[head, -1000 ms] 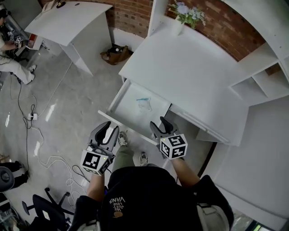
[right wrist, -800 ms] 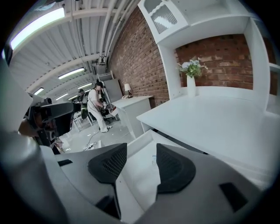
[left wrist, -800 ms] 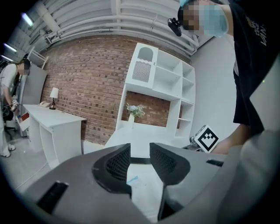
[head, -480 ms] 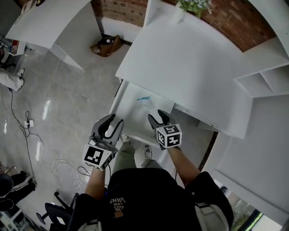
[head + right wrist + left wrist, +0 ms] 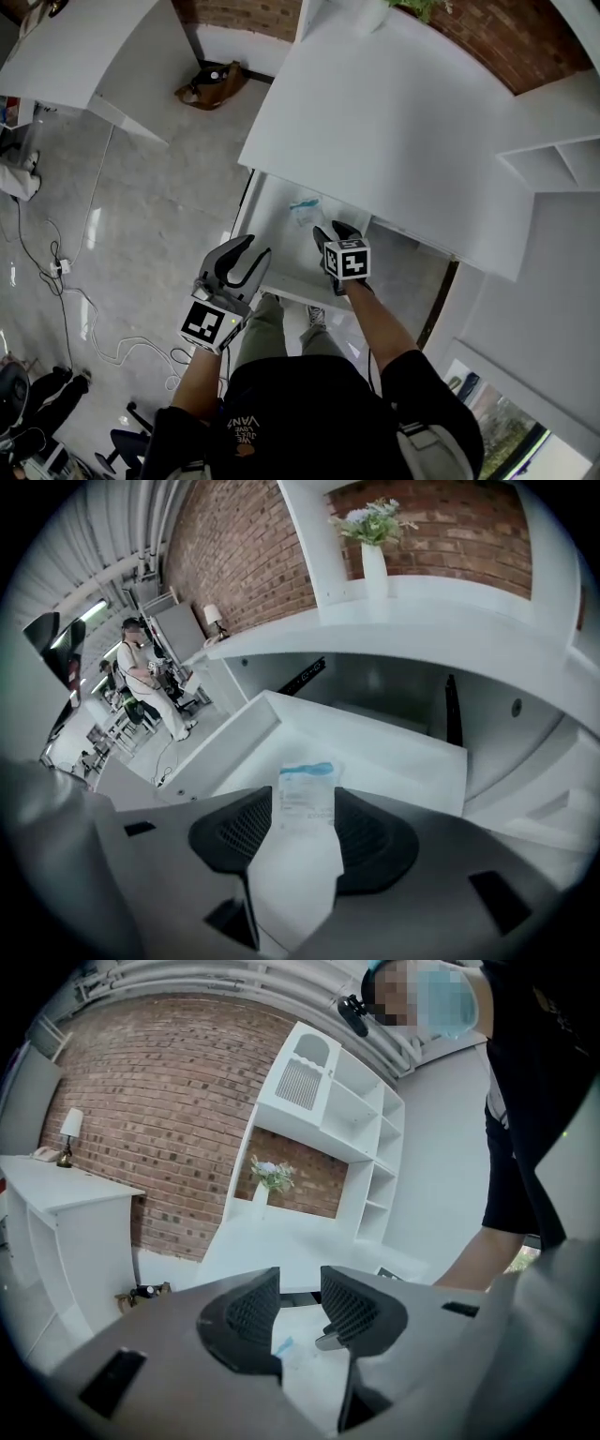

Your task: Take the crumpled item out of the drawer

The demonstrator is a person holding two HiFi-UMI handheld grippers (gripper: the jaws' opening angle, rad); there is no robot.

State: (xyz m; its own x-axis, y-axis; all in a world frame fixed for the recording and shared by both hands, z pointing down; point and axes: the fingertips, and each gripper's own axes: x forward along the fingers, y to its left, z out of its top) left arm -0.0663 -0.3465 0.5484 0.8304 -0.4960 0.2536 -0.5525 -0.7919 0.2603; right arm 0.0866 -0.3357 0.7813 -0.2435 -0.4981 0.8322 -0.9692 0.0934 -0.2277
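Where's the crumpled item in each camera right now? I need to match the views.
Head view: the crumpled item lies in the open drawer, upper centre, just beyond the right gripper.
Left gripper view: only its blue edge shows, low, between the fingers.
Right gripper view: centre, on the drawer floor, framed by the parted fingers.
Shared landmark: the white vase of flowers, in all three.

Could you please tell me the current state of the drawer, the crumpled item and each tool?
drawer: pulled open.
crumpled item: lying on the drawer floor, not gripped.
left tool: jaws apart, holding nothing, near the drawer's front.
right tool: jaws apart, over the drawer, lined up with the crumpled item ahead of it.
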